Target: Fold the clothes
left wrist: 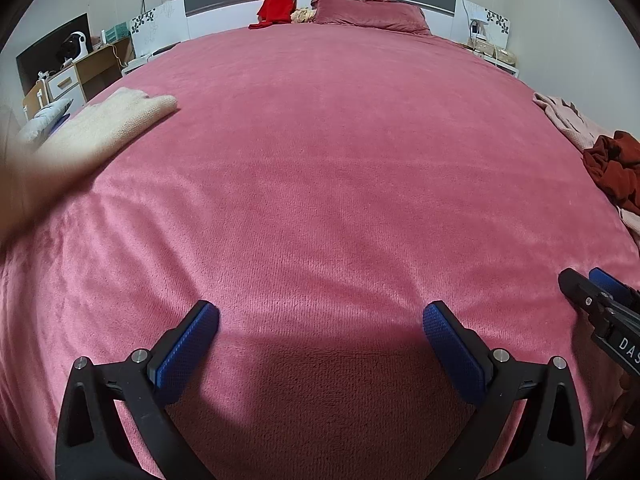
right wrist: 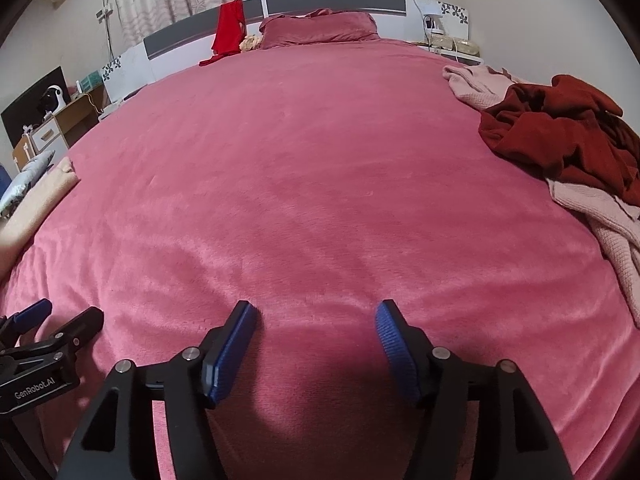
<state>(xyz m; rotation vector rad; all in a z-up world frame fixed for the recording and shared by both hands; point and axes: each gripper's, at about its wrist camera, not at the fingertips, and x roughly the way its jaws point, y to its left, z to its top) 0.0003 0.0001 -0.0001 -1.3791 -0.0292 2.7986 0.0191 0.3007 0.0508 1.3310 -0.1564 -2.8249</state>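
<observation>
The left gripper [left wrist: 320, 316] hangs low over the pink bedspread [left wrist: 320, 152] with its blue-padded fingers [left wrist: 188, 352] spread wide and nothing between them; seen from the right wrist camera its black body carries the white lettering "GenRobot.AI". The right gripper [right wrist: 316, 316] hangs beside it over the same bedspread, its blue pads [right wrist: 394, 350] likewise apart and empty; the left wrist view shows the letters "DAS" on its side, the rest cut off at the frame edge. Both grippers point up the bed toward the grey headboard [right wrist: 276, 4]. Taking the bedspread as the landmark, a folded cream knit garment [left wrist: 116, 120] lies on its left edge, its long axis running from the near left corner obliquely inward, its rounded folded end pointing toward the middle of the bed. On the right edge sits an unfolded heap: a dark rust-red garment [right wrist: 560, 128] crumpled on top of a pale pink knit garment [right wrist: 612, 224], whose cloth shows both beyond the heap toward the headboard and nearer the grippers; neither has a readable direction. At the bedspread's far end lies a pink pillow [right wrist: 320, 28], and just left of it a bright red garment [right wrist: 228, 28] hangs over the headboard, its lower end trailing onto the bedspread. Beyond the left edge stands a wooden desk [left wrist: 96, 64].
</observation>
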